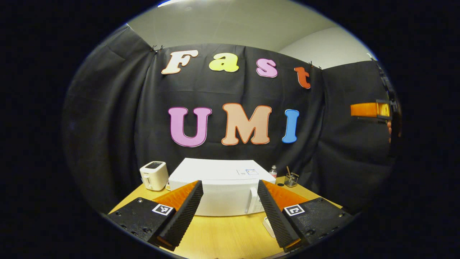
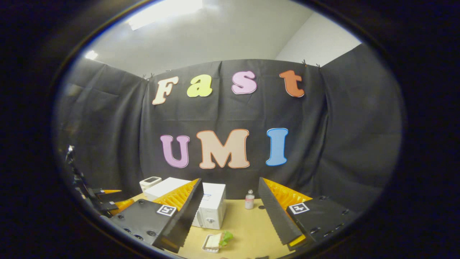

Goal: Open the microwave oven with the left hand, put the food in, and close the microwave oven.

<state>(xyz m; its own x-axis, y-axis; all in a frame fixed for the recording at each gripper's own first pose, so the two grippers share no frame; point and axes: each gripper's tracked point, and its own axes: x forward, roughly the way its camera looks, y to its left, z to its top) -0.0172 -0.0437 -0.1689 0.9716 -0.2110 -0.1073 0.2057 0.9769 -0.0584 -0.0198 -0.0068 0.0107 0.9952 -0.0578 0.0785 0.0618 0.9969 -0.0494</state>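
A white microwave oven (image 1: 220, 187) stands on the wooden table (image 1: 222, 233) with its door closed and its handle (image 1: 252, 200) at the right of the front. My left gripper (image 1: 230, 212) hangs open in front of it, well short of the door. In the right gripper view the microwave oven (image 2: 211, 208) sits left of centre. A small white tray of food (image 2: 215, 241), a sandwich with green leaf, lies on the table (image 2: 248, 226) below it. My right gripper (image 2: 230, 216) is open above the table, empty. The right gripper (image 1: 373, 109) appears far right in the left gripper view.
A white toaster (image 1: 154, 175) stands left of the microwave. A small bottle (image 1: 274, 171) and a glass holder with sticks (image 1: 291, 179) stand to its right. The bottle (image 2: 249, 200) also stands behind the food tray. The left gripper (image 2: 104, 199) appears at the far left.
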